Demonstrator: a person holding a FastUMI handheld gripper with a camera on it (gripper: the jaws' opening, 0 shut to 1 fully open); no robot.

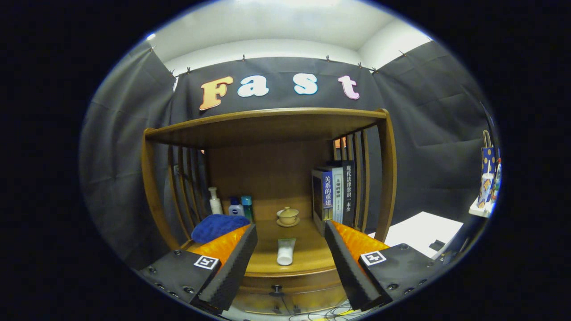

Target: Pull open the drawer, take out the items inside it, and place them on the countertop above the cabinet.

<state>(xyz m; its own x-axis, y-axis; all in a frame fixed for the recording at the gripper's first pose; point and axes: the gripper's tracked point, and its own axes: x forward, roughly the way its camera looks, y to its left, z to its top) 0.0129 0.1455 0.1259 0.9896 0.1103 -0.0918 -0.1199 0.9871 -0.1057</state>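
My gripper (290,232) is open, its two fingers spread wide with nothing between them. Ahead stands a wooden cabinet with a countertop (308,256) under a shelf roof. A white tube (285,251) lies on the countertop, between and just beyond my fingertips. Below the counter's front edge the drawer (290,296) shows with a small dark knob (276,290); it looks pulled out a little, and its inside is hidden from here.
On the countertop: a blue cloth (217,226) by the left finger, three bottles (232,205) behind it, a lidded tea cup on a saucer (287,216) at the back, and upright books (334,194) on the right. A white table (424,232) stands to the right.
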